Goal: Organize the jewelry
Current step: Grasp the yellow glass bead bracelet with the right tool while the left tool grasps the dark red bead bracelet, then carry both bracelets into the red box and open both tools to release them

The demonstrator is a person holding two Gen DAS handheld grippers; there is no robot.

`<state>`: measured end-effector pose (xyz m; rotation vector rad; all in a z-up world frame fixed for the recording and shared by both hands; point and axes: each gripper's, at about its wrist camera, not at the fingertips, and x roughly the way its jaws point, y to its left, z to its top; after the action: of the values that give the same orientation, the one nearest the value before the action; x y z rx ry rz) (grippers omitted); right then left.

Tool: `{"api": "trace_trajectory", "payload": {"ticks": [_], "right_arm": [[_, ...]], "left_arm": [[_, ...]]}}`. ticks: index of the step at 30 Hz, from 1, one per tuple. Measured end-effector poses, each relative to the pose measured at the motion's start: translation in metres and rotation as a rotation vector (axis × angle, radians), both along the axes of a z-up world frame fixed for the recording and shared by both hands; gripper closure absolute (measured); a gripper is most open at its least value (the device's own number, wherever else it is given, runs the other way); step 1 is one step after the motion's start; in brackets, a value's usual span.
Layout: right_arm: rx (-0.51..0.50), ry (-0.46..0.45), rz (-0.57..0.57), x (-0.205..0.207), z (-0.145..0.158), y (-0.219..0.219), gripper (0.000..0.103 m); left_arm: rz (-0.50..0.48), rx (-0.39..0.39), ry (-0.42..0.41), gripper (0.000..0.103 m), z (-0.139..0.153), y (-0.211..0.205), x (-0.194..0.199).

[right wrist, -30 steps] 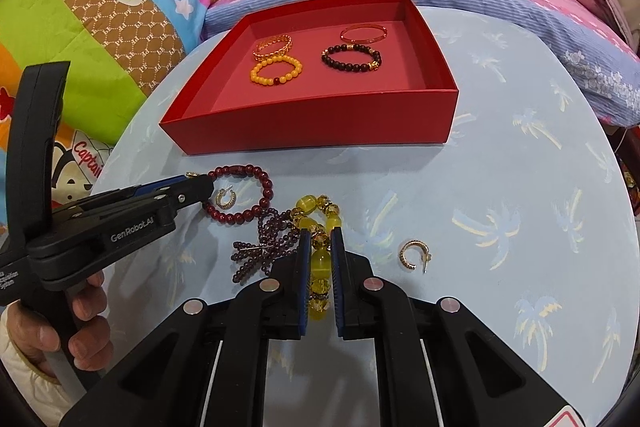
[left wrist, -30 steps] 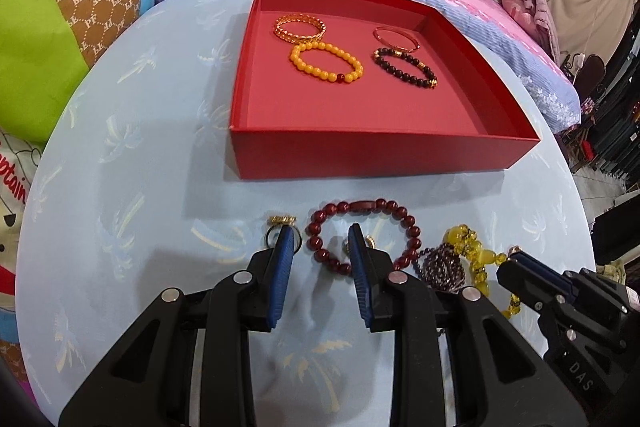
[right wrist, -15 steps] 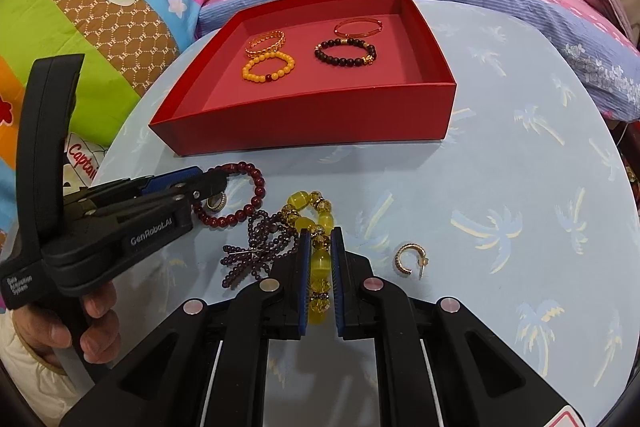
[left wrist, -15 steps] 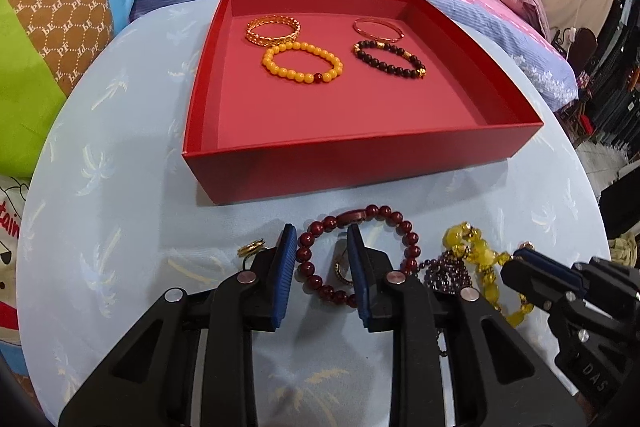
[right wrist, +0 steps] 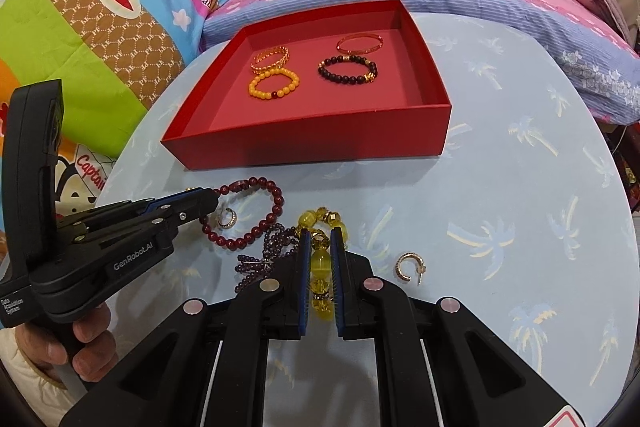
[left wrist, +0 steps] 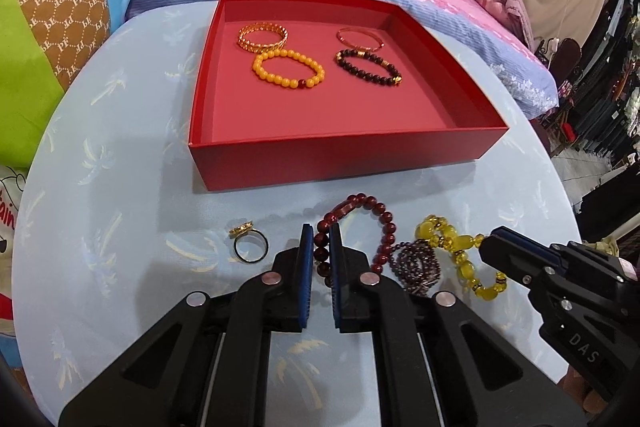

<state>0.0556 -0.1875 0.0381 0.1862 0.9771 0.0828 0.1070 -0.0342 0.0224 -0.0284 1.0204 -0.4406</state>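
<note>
— Four bracelets lie in the red tray (left wrist: 344, 157). Left gripper (left wrist: 321, 247)?
— Jaws pinched on the dark red bead bracelet (left wrist: 384, 227), low on the bench (left wrist: 120, 207).
— Right gripper (right wrist: 319, 247)?
— Jaws closed onto the yellow bead bracelet (right wrist: 320, 261), beside a purple bead strand (right wrist: 272, 247). Gold hoop earring (right wrist: 408, 266) lies apart.

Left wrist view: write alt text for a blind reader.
The left claw is shut on a dark red bead bracelet lying on a pale blue table. Behind it, a red tray holds four bracelets; a gold ring lies at left.
</note>
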Motion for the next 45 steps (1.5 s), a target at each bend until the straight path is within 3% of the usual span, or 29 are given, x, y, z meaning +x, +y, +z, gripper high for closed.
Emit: {"api": "trace_trajectory", "payload": {"ticks": [17,29,33,38,45], "right_arm": [[0.011,-0.134,-0.027,0.009,0.064,-0.013,0.094],[-0.005,-0.245,-0.03,0.062,0.11,-0.016,0.094],[0.019,-0.228,-0.025,0.083,0.105,-0.013,0.094],[0.061,-0.164,-0.016,0.106,0.078,-0.007,0.094],[0.046,-0.068,-0.024,0.125,0.034,-0.007,0.094]], "left_arm": [[-0.059,-0.096,-0.08,0.096,0.065,-0.009,-0.002],[-0.076,-0.198,-0.138,0.096,0.11,-0.025,0.043],[-0.06,-0.219,-0.103,0.096,0.102,-0.028,0.065],[-0.025,-0.186,-0.045,0.096,0.071,-0.026,0.085],[0.029,-0.072,-0.005,0.096,0.027,-0.013,0.098]]}}
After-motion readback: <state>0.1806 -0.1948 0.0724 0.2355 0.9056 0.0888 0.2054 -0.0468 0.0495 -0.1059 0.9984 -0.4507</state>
